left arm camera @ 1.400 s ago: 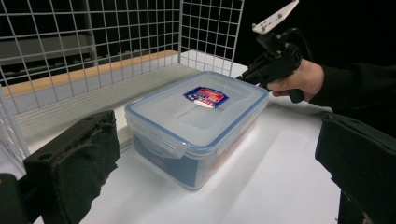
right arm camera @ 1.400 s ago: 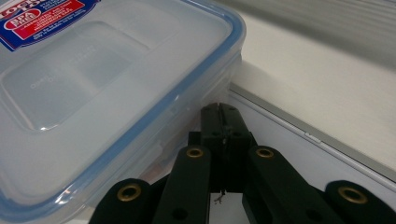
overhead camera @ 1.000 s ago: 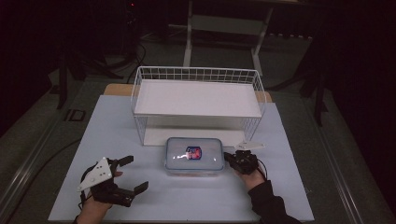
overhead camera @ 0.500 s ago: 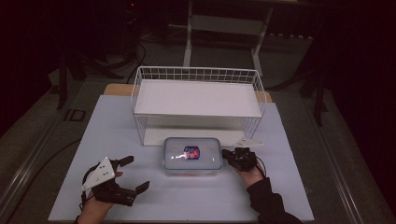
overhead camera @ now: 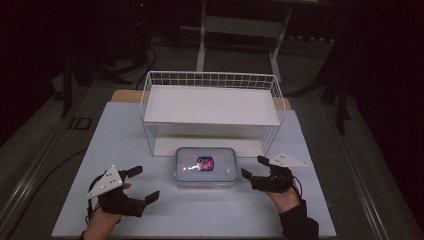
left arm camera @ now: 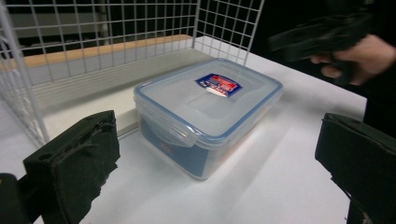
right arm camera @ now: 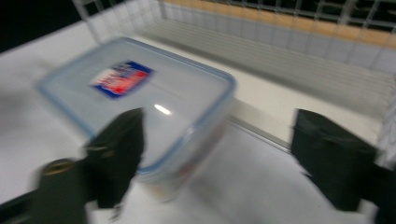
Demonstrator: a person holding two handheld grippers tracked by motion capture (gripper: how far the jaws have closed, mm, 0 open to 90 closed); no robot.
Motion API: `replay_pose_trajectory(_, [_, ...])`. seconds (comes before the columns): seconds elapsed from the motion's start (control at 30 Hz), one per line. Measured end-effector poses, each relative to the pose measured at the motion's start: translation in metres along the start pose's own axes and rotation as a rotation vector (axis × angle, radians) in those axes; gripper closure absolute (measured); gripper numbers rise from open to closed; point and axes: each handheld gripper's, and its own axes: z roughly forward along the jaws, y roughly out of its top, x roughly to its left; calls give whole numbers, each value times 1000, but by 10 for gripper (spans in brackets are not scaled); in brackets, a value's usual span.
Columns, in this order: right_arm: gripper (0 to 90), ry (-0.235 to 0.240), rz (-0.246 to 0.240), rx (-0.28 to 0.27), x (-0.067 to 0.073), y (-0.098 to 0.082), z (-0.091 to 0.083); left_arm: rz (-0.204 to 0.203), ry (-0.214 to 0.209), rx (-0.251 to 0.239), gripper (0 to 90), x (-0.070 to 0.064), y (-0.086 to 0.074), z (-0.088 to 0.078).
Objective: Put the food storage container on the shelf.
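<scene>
- The right gripper (overhead camera: 256, 168) hovers just right of the lidded box (overhead camera: 205, 167), its jaws having just opened, nothing between them.
- The left gripper (overhead camera: 145, 183), jaws apart, rests near-left.
- The box sits mid-desk (overhead camera: 120, 135), just before the wire shelf (overhead camera: 212, 107).

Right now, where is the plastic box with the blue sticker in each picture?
High view: the plastic box is at centre, before the wire rack.
Left gripper view: the box is at centre.
Right gripper view: the box is left of centre, blurred.
Shared landmark: the blue sticker.

A white wire rack (overhead camera: 212, 112) stands on the pale table (overhead camera: 120, 145).
</scene>
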Motion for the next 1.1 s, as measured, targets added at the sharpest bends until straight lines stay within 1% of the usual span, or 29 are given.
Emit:
replay_pose_trajectory(0.07, [143,17,0,-27,5,1,-10,-4,3,5,0,-1,4,1])
replay_pose_trajectory(0.1, [143,10,-17,-33,7,2,-14,-6,2,4,0,-2,7,2])
replay_pose_trajectory(0.13, [143,-13,-45,-44,11,3,-18,-6,7,7,0,-2,10,3])
replay_pose_trajectory(0.17, [143,-25,-70,-54,14,5,-21,-11,8,4,0,-2,13,4])
replay_pose_trajectory(0.2, [145,-32,-80,-73,16,6,-25,-25,7,-2,0,-1,16,6])
replay_pose_trajectory(0.23, [155,-35,-87,-97,18,7,-28,-38,3,2,0,0,19,8])
replay_pose_trajectory(0.3, [171,-48,-115,-124,24,8,-33,-42,-11,11,0,1,24,12])
replay_pose_trajectory(0.33, [190,-44,-125,-142,25,9,-36,-47,-16,25,0,2,27,14])
replay_pose_trajectory(0.37, [214,-23,-122,-151,27,10,-38,-48,-20,42,0,2,29,16])
replay_pose_trajectory(0.4, [218,0,-112,-141,28,12,-40,-57,-26,52,0,3,32,18])
replay_pose_trajectory(0.43, [219,3,-118,-142,30,13,-41,-70,-32,67,0,3,34,20])
replay_pose_trajectory(0.53, [225,-10,-164,-159,36,18,-43,-92,-48,86,0,4,43,24])
replay_pose_trajectory(0.57, [225,-6,-171,-162,38,19,-44,-96,-49,85,0,4,45,25])
replay_pose_trajectory(0.6, [224,12,-173,-179,40,18,-45,-102,-55,83,0,5,47,27])
replay_pose_trajectory(0.7, [216,34,-194,-212,44,17,-45,-123,-57,91,0,8,52,33])
replay_pose_trajectory(0.73, [212,47,-187,-196,45,17,-45,-132,-58,88,0,9,53,36])
replay_pose_trajectory(0.77, [213,68,-176,-180,46,16,-44,-131,-55,91,0,11,53,39])
replay_pose_trajectory(0.8, [216,94,-158,-181,46,15,-44,-131,-51,104,0,12,54,42])
replay_pose_trajectory(0.83, [216,101,-151,-186,46,14,-43,-139,-51,107,0,14,54,45])
replay_pose_trajectory(0.87, [215,90,-152,-175,47,13,-42,-152,-55,108,0,16,54,49])
replay_pose_trajectory(0.9, [205,79,-148,-155,48,13,-42,-167,-57,121,0,18,54,53])
replay_pose_trajectory(0.97, [186,59,-146,-159,49,11,-41,-189,-68,138,0,21,53,61])
replay_pose_trajectory(1.0, [180,61,-141,-162,49,11,-41,-197,-75,158,0,23,52,67])
replay_pose_trajectory(1.07, [169,94,-126,-172,47,10,-41,-212,-77,192,0,25,49,77])
replay_pose_trajectory(1.1, [164,94,-129,-174,48,10,-41,-232,-82,204,0,27,47,81])
